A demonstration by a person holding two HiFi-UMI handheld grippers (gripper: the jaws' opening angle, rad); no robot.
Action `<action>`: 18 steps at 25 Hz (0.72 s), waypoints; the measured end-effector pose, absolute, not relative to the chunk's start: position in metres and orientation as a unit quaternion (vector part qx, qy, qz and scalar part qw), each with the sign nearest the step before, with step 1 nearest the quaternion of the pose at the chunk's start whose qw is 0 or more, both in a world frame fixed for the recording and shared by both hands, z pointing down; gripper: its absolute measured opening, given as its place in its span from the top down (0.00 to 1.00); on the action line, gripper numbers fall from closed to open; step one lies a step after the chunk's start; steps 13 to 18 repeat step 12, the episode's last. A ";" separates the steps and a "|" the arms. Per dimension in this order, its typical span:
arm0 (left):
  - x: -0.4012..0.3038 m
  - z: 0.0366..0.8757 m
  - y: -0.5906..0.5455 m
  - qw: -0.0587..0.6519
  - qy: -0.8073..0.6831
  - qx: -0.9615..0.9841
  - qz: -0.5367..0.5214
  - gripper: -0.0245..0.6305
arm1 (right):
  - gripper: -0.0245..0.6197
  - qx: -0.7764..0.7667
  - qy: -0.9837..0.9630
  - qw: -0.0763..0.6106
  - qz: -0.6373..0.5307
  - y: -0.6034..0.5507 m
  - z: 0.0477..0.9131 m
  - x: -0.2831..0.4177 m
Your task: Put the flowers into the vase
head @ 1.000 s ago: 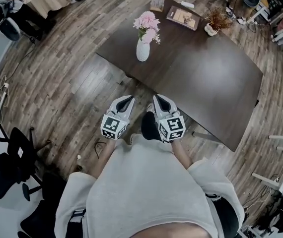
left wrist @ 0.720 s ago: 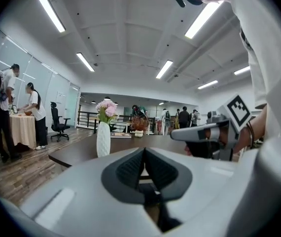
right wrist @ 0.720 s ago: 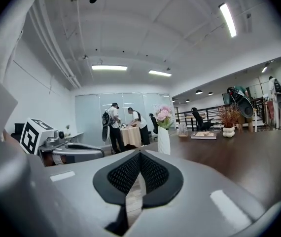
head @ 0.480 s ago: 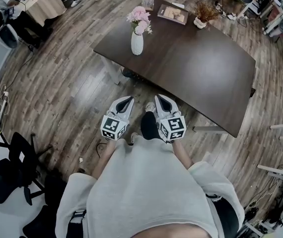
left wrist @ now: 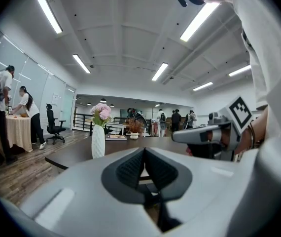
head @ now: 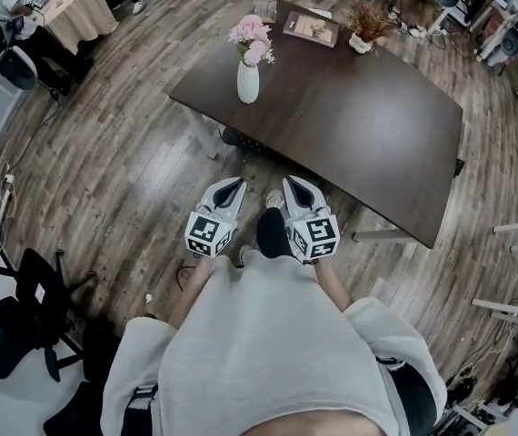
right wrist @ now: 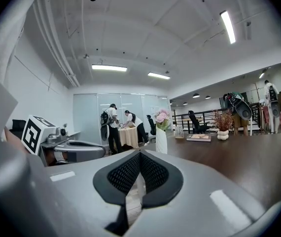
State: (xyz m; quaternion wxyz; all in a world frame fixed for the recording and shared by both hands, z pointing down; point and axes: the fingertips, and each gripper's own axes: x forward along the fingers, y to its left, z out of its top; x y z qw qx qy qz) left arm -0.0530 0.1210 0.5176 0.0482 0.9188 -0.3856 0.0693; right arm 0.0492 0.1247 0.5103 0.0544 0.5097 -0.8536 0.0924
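Observation:
A white vase (head: 247, 82) stands near the left corner of the dark table (head: 368, 134), with pink flowers (head: 252, 38) in it. The same vase (left wrist: 98, 141) with its flowers (left wrist: 101, 113) shows far off in the left gripper view, and again, vase (right wrist: 160, 140) and flowers (right wrist: 162, 117), in the right gripper view. My left gripper (head: 234, 184) and right gripper (head: 292, 183) are held side by side close to my body, well short of the table. Both are shut with nothing between their pads.
A book (head: 311, 28) and a pot of dried plants (head: 364, 25) lie at the table's far end. Black office chairs (head: 14, 316) stand at the left. People stand at a round table (head: 73, 3) at the far left. Wooden floor lies between me and the table.
The table with the vase has slid up and away in the head view as I stepped back. Both grippers keep their place before my body and stay shut.

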 end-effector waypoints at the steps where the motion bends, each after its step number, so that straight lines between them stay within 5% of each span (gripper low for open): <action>1: -0.053 0.518 0.121 0.049 -0.385 0.919 0.069 0.95 | 0.97 0.510 -0.853 0.055 0.092 0.125 0.511 0.049; 18: -0.061 0.519 0.127 0.051 -0.380 0.921 0.066 0.95 | 0.97 0.515 -0.850 0.059 0.093 0.134 0.513 0.040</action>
